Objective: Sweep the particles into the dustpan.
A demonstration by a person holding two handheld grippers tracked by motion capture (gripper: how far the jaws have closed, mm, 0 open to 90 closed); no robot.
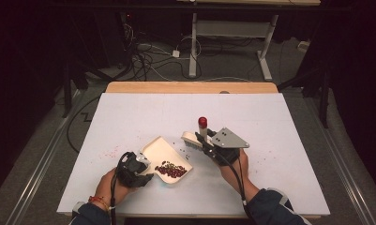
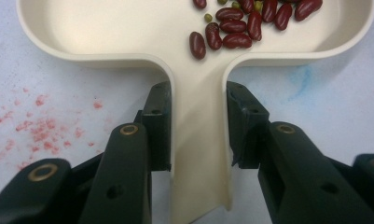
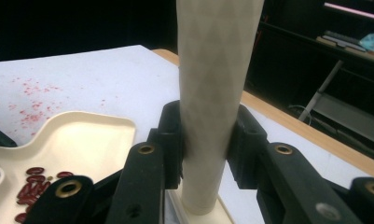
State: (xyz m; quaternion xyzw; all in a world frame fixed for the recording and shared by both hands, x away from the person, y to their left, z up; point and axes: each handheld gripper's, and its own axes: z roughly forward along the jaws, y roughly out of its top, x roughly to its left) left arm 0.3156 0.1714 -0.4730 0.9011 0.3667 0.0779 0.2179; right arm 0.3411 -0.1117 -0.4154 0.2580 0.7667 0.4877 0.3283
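A cream dustpan lies on the white table, with red kidney beans and a few green ones piled near its handle end. My left gripper is shut on the dustpan handle, one jaw pressed against each side. The beans sit just past the handle. My right gripper is shut on the upright handle of a cream brush, which has a red tip. The brush head rests on the table by the pan's right rim. The dustpan lies to the left in the right gripper view.
Red stains dot the white table left of the pan, and a few loose specks lie between pan and brush. A wooden edge runs along the table's far side. Cables and desk legs lie beyond.
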